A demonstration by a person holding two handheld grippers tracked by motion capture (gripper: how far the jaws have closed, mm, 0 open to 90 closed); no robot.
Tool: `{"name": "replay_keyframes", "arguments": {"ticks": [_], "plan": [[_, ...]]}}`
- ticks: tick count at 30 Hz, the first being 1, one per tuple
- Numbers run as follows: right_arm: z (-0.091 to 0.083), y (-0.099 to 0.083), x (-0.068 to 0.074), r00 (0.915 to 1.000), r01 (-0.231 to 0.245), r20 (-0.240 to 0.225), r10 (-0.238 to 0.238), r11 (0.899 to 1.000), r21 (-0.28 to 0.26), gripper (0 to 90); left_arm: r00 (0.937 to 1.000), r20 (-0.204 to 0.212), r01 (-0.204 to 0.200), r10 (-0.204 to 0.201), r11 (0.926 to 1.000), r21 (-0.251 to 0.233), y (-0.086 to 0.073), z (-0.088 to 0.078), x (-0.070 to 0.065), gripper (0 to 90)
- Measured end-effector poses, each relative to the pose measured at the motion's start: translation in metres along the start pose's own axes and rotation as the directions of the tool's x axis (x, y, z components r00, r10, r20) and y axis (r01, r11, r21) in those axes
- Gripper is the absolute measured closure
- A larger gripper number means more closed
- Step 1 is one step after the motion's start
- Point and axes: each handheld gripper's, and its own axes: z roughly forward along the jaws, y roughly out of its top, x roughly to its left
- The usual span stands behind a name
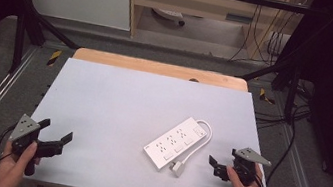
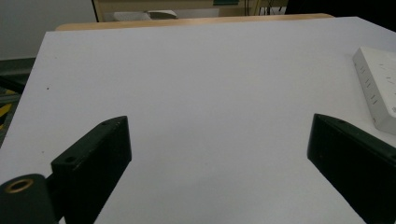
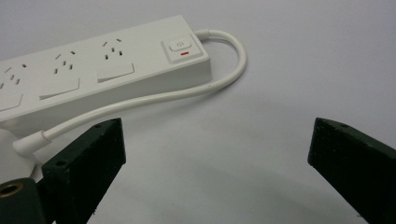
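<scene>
Wide bare room is left across the far and left parts of the white table (image 1: 118,96); its near edge is just behind both hands. One white power strip (image 1: 178,143) is seen right of centre, lying diagonally, one cable (image 1: 195,146) looped along its right side to one plug (image 1: 178,167). Left gripper (image 1: 56,129) is held low near-left, jaws wide apart, nothing between. Right gripper (image 1: 221,169) is held near-right, just beside the plug, jaws apart, nothing gripped.
</scene>
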Motion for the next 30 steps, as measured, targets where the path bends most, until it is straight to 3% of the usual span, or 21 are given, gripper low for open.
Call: {"name": "replay_keyframes", "arguments": {"ticks": [30], "plan": [[-0.0056, 0.0058, 0.0004, 0.9998, -0.007, -0.017, 0.006, 0.998, -0.055, 5.0, 1.0, 0.005, -0.003, 0.003, 1.0, -0.007, 0.0004, -0.0012, -0.0001, 6.3]]}}
